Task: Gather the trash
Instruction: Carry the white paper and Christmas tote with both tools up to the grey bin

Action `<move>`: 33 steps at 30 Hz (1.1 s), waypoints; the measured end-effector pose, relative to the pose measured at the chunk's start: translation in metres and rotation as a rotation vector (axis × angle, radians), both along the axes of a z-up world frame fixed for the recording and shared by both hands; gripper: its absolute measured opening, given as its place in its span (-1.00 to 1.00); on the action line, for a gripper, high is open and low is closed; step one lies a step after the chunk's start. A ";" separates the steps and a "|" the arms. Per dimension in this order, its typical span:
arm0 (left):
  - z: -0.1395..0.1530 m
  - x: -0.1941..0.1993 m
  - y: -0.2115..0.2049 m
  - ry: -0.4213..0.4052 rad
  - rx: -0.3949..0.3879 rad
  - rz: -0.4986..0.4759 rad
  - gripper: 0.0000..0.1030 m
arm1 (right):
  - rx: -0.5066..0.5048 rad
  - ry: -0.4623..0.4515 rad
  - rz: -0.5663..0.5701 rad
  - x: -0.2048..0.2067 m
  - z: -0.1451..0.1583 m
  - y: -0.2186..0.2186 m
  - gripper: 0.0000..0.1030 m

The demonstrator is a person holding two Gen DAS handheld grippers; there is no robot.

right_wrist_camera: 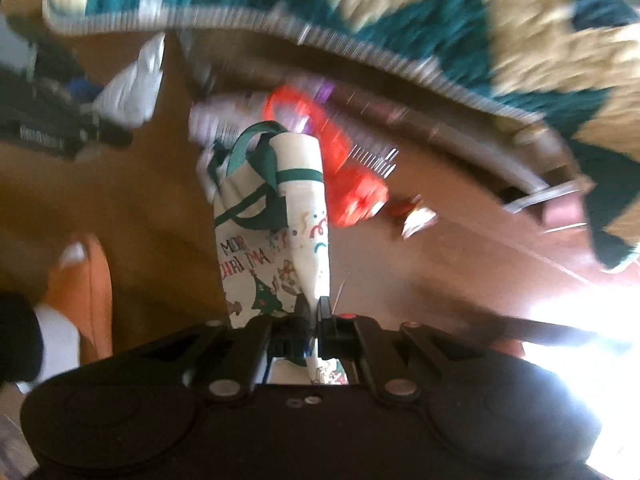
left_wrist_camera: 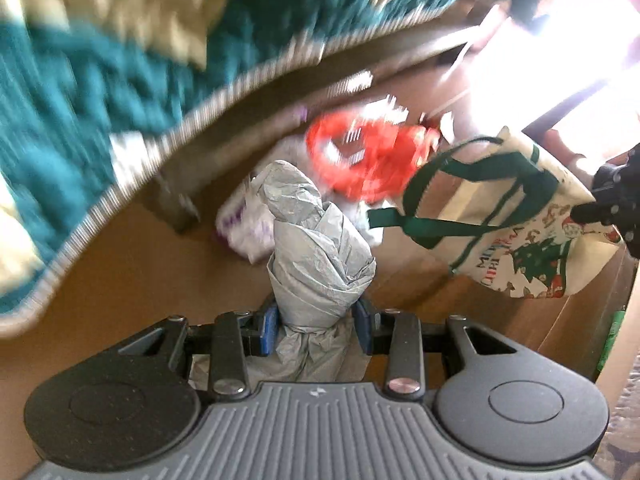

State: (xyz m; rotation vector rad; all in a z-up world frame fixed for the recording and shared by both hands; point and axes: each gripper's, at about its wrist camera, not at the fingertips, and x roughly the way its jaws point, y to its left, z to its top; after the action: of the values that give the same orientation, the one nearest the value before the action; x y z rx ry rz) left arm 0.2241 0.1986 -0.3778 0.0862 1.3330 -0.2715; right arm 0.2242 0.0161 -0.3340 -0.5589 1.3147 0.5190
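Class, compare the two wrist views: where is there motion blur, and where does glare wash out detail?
Left wrist view: rug and red item smeared, crumpled grey plastic bag sharp, glare upper right. Right wrist view: blurred throughout, Christmas tote bag legible, glare lower right.

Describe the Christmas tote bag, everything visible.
The tote bag is cream fabric with dark green straps and a printed Christmas tree with partly readable "MER... CHRI..." lettering. It hangs limp above the brown floor, its edge pinched in the shut right tongs. Red plastic trash lies beyond it. Its mouth and contents cannot be seen.
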 end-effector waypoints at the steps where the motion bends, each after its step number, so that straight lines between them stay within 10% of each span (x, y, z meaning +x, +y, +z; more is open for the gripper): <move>1: 0.014 0.001 -0.003 -0.021 0.004 -0.006 -0.29 | 0.022 -0.027 -0.011 0.000 0.013 -0.002 -0.97; 17: 0.245 0.004 -0.066 -0.360 -0.005 0.115 -0.29 | 0.343 -0.518 -0.188 -0.027 0.259 -0.079 -0.97; 33: 0.461 -0.007 -0.222 -0.683 -0.107 0.022 -0.28 | 0.429 -0.971 -0.335 -0.053 0.446 -0.230 -0.98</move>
State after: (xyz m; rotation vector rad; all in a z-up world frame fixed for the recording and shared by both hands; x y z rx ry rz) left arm 0.2167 -0.0231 0.0827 0.0653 0.6402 -0.2624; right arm 0.1707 -0.2136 0.1115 -0.1635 0.3308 0.1793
